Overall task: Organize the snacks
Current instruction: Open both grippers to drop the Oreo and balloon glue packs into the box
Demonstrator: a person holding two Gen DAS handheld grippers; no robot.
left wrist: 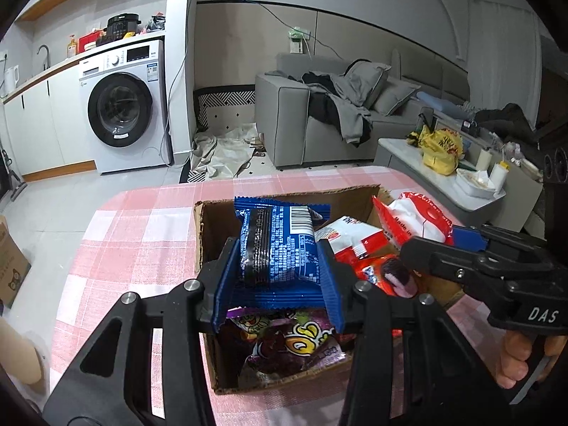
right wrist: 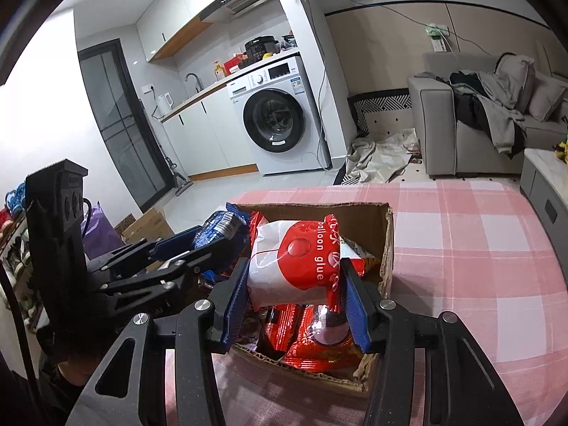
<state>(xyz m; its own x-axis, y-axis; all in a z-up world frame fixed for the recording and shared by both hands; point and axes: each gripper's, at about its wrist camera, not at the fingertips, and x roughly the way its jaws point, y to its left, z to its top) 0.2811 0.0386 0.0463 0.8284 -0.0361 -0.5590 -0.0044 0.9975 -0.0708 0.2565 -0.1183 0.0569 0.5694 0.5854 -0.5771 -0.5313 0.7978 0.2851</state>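
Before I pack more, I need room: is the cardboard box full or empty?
Partly full. The cardboard box holds a purple packet and red packets, with bare wall above them.

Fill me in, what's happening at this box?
A person is sorting snacks with two handheld grippers over a cardboard box on the pink checked table. The left gripper has its jaws shut on a blue packet; the right gripper has its jaws shut on a red-and-white packet. Both packets hang above other snacks already in the box.
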